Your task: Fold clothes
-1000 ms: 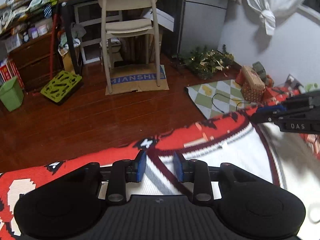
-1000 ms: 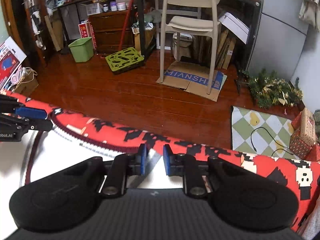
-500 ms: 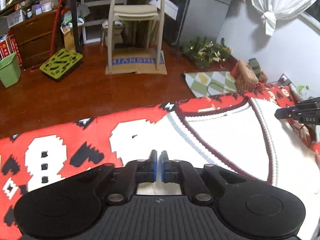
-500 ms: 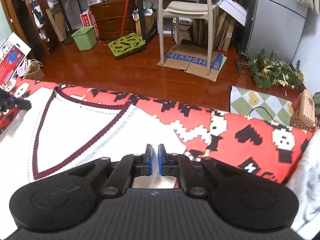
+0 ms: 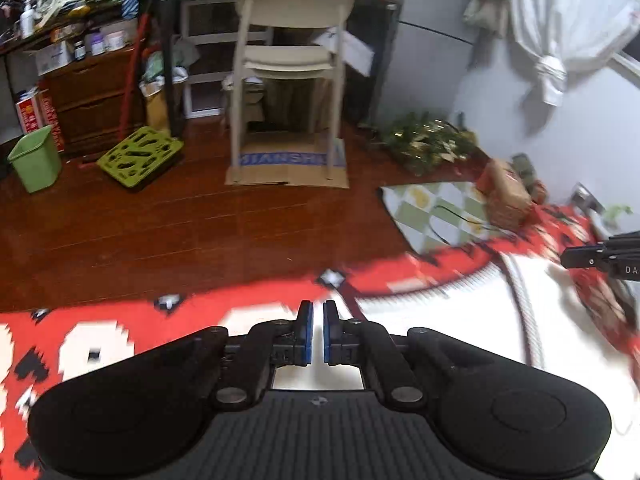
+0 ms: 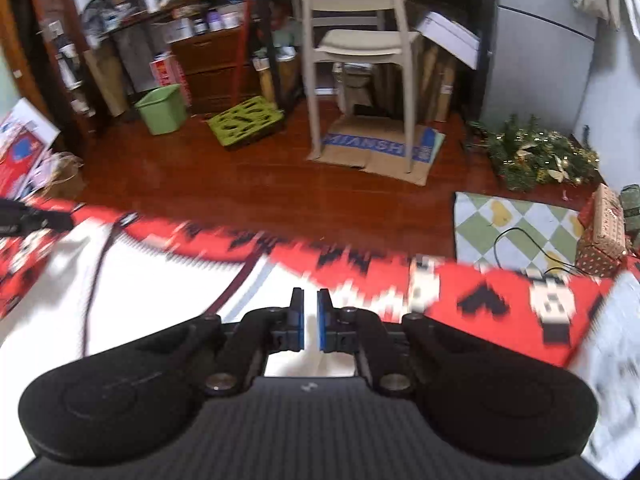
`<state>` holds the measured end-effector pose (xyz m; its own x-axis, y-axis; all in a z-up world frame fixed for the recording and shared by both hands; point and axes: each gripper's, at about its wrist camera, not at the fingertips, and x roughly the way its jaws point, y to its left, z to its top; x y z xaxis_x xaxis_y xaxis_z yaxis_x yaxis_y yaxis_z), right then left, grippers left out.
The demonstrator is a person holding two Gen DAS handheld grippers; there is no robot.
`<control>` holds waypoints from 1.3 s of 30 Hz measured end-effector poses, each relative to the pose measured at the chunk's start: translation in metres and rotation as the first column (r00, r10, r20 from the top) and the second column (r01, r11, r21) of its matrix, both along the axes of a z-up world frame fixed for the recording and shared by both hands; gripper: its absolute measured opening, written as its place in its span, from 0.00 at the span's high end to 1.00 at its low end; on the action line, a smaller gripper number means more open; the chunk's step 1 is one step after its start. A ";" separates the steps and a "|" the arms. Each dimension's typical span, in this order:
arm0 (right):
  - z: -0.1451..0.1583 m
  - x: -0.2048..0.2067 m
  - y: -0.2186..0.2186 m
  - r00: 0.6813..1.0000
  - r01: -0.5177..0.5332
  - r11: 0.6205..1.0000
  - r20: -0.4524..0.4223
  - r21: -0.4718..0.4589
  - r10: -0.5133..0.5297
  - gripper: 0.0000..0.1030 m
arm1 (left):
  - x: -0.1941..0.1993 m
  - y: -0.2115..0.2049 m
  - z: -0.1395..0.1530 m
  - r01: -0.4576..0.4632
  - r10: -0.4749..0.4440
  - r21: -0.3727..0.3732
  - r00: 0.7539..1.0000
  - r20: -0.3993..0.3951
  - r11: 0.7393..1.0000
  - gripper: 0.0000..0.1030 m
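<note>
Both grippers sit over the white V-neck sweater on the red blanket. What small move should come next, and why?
Probably lower both and close on the sweater's edge. The left gripper and right gripper show narrow gaps with no cloth between the pads, and the white sweater lies spread, unfolded, on the red patterned blanket.

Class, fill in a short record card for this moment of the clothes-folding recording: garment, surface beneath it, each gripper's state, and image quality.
garment: white knit sweater with dark red V-neck trim, lying spread out
surface: red patterned blanket under the sweater
left gripper: jaws narrowly apart, over the sweater's edge; nothing seen between them
right gripper: jaws narrowly apart, over the sweater; nothing seen between them
image quality: fabric motion-blurred in both views
background: beige chair on wooden floor
</note>
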<state>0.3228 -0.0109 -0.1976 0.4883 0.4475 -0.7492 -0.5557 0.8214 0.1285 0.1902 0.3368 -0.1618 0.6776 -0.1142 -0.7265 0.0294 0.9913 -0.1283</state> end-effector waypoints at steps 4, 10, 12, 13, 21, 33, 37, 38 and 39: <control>0.003 -0.058 -0.028 0.998 -0.061 0.998 -0.036 -0.013 0.061 0.94 | -0.051 -0.010 -0.004 0.071 -0.073 -0.054 0.996 -0.044 0.996 0.96; -0.014 -0.138 -0.012 0.980 -0.196 0.977 0.016 -0.089 0.198 0.93 | -0.093 -0.058 -0.021 0.192 -0.196 -0.061 0.978 -0.076 0.980 0.96; -0.016 -0.150 0.005 0.975 -0.217 0.973 0.027 -0.082 0.220 0.93 | -0.094 -0.077 -0.027 0.214 -0.217 -0.050 0.973 -0.074 0.976 0.96; -0.017 -0.153 0.013 0.973 -0.226 0.971 0.031 -0.081 0.229 0.93 | -0.093 -0.086 -0.029 0.222 -0.225 -0.053 0.972 -0.071 0.974 0.96; -0.021 -0.175 0.053 0.907 -0.396 0.907 0.090 -0.144 0.411 0.91 | -0.099 -0.131 -0.035 0.344 -0.343 0.027 0.938 -0.039 0.938 0.95; -0.019 -0.170 -0.072 0.953 -0.297 0.945 0.021 -0.136 0.302 0.85 | -0.147 -0.041 -0.027 0.282 -0.278 0.047 0.957 -0.085 0.958 0.94; -0.008 -0.175 -0.079 0.957 -0.280 0.949 0.031 -0.144 0.287 0.83 | -0.152 -0.044 -0.015 0.282 -0.279 0.045 0.958 -0.061 0.958 0.94; -0.002 -0.177 -0.070 0.950 -0.303 0.944 0.040 -0.130 0.310 0.83 | -0.150 -0.052 -0.013 0.299 -0.297 0.036 0.953 -0.050 0.954 0.94; 0.003 -0.179 -0.060 0.941 -0.327 0.938 0.049 -0.117 0.335 0.83 | -0.145 -0.064 -0.012 0.321 -0.320 0.025 0.946 -0.043 0.947 0.94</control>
